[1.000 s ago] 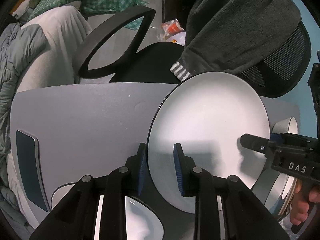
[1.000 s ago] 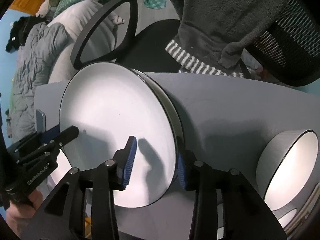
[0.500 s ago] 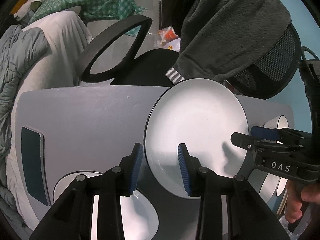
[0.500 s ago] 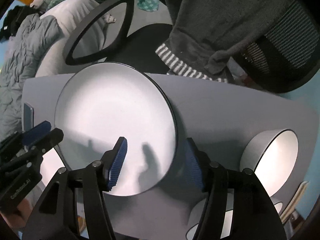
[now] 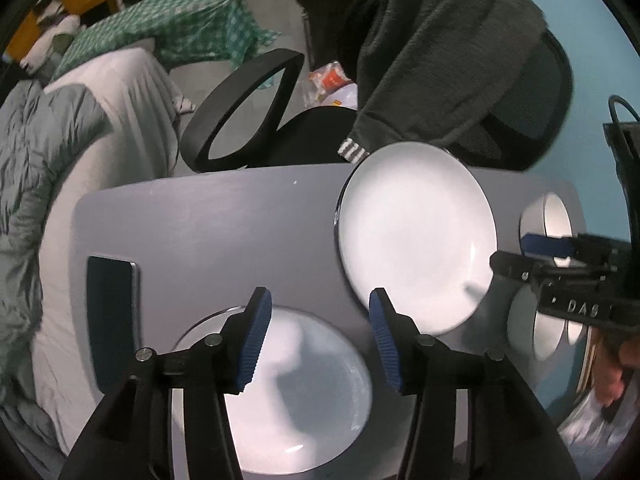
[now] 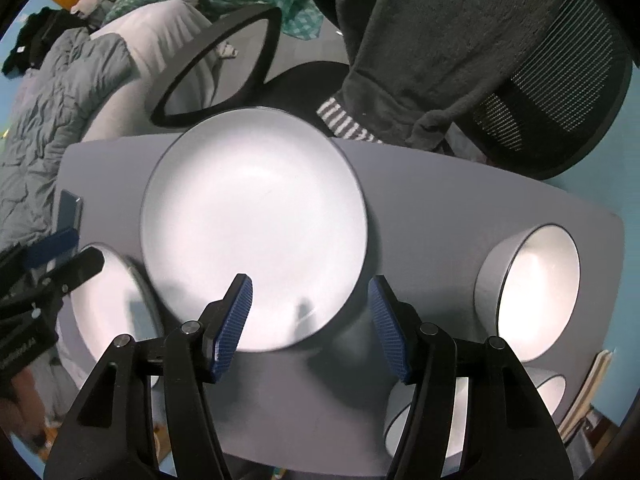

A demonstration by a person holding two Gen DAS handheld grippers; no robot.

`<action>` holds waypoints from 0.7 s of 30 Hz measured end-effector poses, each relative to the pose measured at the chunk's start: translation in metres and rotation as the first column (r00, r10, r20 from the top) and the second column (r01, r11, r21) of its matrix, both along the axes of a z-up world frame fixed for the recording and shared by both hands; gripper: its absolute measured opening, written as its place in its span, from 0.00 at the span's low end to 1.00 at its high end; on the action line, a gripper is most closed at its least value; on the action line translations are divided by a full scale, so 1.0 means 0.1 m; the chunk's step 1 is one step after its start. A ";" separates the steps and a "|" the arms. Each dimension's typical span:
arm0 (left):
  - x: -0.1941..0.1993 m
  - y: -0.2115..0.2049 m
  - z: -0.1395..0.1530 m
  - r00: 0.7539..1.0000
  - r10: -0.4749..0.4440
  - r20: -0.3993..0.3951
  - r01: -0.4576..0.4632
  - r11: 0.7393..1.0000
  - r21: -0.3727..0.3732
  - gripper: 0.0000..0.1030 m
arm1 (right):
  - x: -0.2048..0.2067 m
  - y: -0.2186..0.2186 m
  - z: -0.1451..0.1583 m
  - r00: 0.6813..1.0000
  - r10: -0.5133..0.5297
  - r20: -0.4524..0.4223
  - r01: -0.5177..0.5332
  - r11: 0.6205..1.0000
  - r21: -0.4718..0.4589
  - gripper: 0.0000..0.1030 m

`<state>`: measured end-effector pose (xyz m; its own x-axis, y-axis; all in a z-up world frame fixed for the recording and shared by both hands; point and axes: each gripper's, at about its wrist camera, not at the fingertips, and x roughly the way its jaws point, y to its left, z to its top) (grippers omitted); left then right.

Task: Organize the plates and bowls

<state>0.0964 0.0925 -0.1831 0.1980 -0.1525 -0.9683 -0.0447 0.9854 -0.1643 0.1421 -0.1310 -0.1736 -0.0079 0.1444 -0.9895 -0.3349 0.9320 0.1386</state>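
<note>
Both tools are spread wide and hold nothing. The left tool (image 5: 320,338) hovers low over the near edge of the grey rounded worktop (image 5: 224,232), its blue ribbed pads (image 5: 256,344) apart above a round white plate with a dark rim (image 5: 304,396) that lies flat on the worktop right below it. The right tool (image 6: 310,322) hangs over the middle of the worktop, its pads set either side of the near edge of a second, larger-looking round white plate with a dark rim (image 6: 256,220); whether the pads touch that plate I cannot tell, and its near edge is blurred. In the left wrist view this same plate (image 5: 416,236) sits flat to the right of the left tool, and the right tool (image 5: 560,264) shows at the picture's right edge, marked with the letters DAS.

To the right of the central plate stands a grey bowl with a white inside and dark rim (image 6: 532,292), and nearer, partly behind the right tool's arm, is a second bowl of the same kind (image 6: 460,420). A dark blue flat phone-like slab (image 5: 112,320) lies near the worktop's left edge. Beyond the worktop stands a black mesh office chair (image 6: 560,92) with a dark grey fleece garment (image 6: 440,40) draped over it, and further left a bed with a grey quilt (image 5: 36,184).
</note>
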 end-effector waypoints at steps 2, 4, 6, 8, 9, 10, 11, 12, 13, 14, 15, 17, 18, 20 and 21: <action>-0.08 0.09 0.02 1.000 -0.025 0.004 0.025 1.000 0.012 0.51 | -0.10 0.02 0.05 1.000 0.006 0.005 -0.006 1.000 0.011 0.59; -0.17 0.20 0.01 0.999 -0.045 0.000 0.045 0.999 0.016 0.51 | -0.21 0.05 0.09 1.000 0.015 0.008 -0.015 0.999 0.029 0.59; -0.23 0.29 -0.01 0.999 -0.051 -0.007 0.051 0.998 0.022 0.51 | -0.32 0.09 0.13 1.000 0.017 0.007 -0.017 0.998 0.062 0.59; -0.29 0.40 -0.06 0.999 -0.049 -0.017 0.049 0.998 0.024 0.51 | -0.45 0.14 0.15 1.000 0.024 0.005 -0.024 0.995 0.098 0.59; -0.31 0.44 -0.07 0.999 -0.050 -0.018 0.051 0.998 0.025 0.51 | -0.50 0.17 0.16 1.000 0.026 0.005 -0.027 0.994 0.110 0.59; -0.34 0.50 -0.09 0.998 -0.053 -0.017 0.054 0.998 0.029 0.51 | -0.55 0.19 0.16 1.000 0.028 0.004 -0.029 0.992 0.124 0.59; -0.35 0.55 -0.11 0.998 -0.055 -0.017 0.056 0.998 0.033 0.51 | -0.60 0.23 0.16 0.999 0.033 -0.001 -0.033 0.990 0.137 0.59; -0.38 0.60 -0.13 0.998 -0.058 -0.019 0.058 0.998 0.035 0.51 | -0.63 0.26 0.14 0.999 0.037 -0.008 -0.036 0.989 0.143 0.59; -0.40 0.64 -0.16 0.998 -0.060 -0.024 0.061 0.998 0.033 0.51 | -0.66 0.29 0.11 0.999 0.041 -0.017 -0.038 0.988 0.148 0.59; -0.42 0.68 -0.19 0.998 -0.060 -0.030 0.061 0.998 0.034 0.51 | -0.69 0.32 0.08 0.999 0.042 -0.028 -0.037 0.987 0.156 0.59; -0.45 0.72 -0.22 0.998 -0.059 -0.035 0.060 0.998 0.033 0.51 | -0.71 0.35 0.04 0.998 0.042 -0.042 -0.034 0.986 0.164 0.59; -0.47 0.78 -0.29 0.997 -0.061 -0.041 0.062 0.998 0.030 0.52 | -0.76 0.41 -0.06 0.997 0.036 -0.072 -0.023 0.983 0.180 0.59; -0.49 0.80 -0.32 0.997 -0.059 -0.049 0.060 0.998 0.035 0.52 | -0.78 0.44 -0.10 0.996 0.036 -0.085 -0.020 0.982 0.190 0.59; -0.50 0.84 -0.39 0.996 -0.062 -0.058 0.064 0.997 0.032 0.52 | -0.85 0.51 -0.22 0.992 0.041 -0.118 -0.017 0.979 0.204 0.59; -0.52 0.86 -0.42 0.996 -0.061 -0.061 0.064 0.997 0.034 0.52 | -0.87 0.54 -0.26 0.991 0.039 -0.127 -0.011 0.978 0.209 0.59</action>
